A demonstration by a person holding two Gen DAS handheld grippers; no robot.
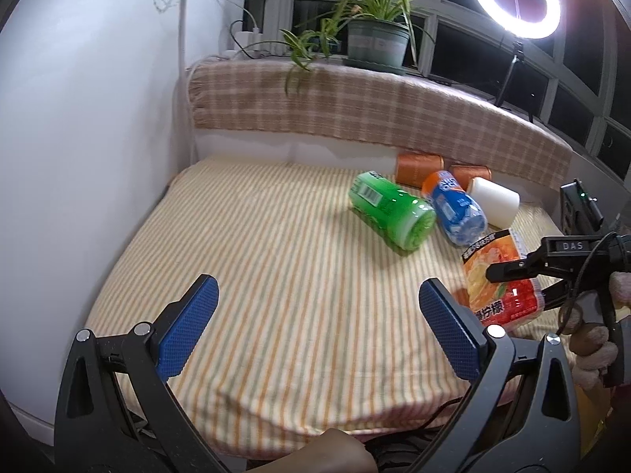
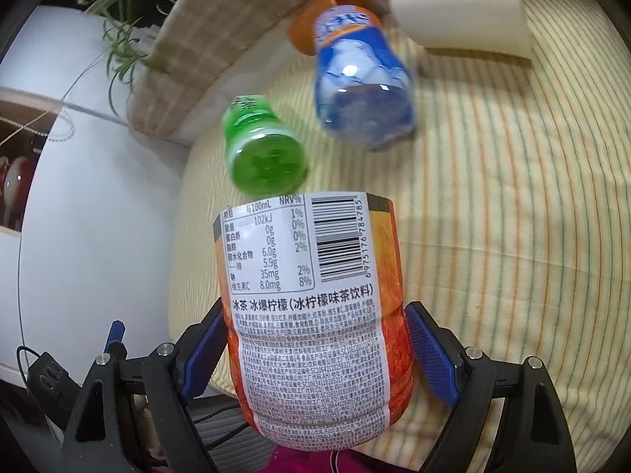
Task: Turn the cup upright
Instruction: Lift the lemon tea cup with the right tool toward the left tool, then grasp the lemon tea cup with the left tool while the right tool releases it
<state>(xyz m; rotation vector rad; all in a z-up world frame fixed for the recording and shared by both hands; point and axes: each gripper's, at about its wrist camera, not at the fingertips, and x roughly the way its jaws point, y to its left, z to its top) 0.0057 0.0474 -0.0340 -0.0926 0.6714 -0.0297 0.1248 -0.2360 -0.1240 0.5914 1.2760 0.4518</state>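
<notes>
The striped table [image 1: 276, 276] carried a green cup [image 1: 390, 213], blue cup [image 1: 455, 209] and white cup [image 1: 495, 199], all lying on their sides. The right gripper [image 2: 315, 347] clamped the orange cup [image 2: 315, 315] above the table's near edge. The left gripper [image 1: 315, 327] hung with fingers spread, holding nothing.

Your right tool [image 1: 512, 272] is running off the picture's right edge. Its blue pads [image 2: 432, 349] are partly hiding behind the orange cup [image 2: 315, 315], which is covering the bench [image 2: 512, 197] beneath it, while the green cup [image 2: 264, 157] is smearing with blur.
</notes>
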